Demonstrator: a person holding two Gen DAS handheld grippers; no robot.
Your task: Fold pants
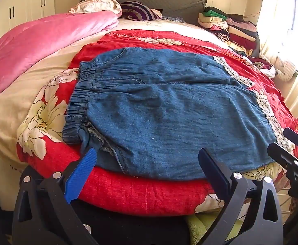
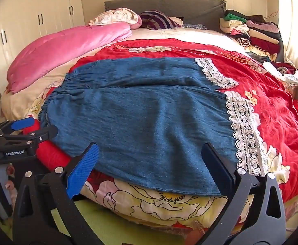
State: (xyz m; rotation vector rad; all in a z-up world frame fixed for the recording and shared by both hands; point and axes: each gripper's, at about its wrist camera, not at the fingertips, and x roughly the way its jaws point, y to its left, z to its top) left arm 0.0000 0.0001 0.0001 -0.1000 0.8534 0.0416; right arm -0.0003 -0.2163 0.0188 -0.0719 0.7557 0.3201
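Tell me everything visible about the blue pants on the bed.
The blue pants look like soft, denim-like cloth, lightly wrinkled. They lie flat on the red floral bedspread, legs side by side. The gathered elastic waistband is at the left; white lace cuffs trim the leg ends at the right. A frayed bit shows near the waistband's near corner. The near leg's edge runs along the bed's front edge. Both open grippers, left and right, hover at the near edge, gripping nothing.

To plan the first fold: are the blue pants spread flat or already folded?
Spread flat: blue pants lie open on the red bedspread, both legs side by side.
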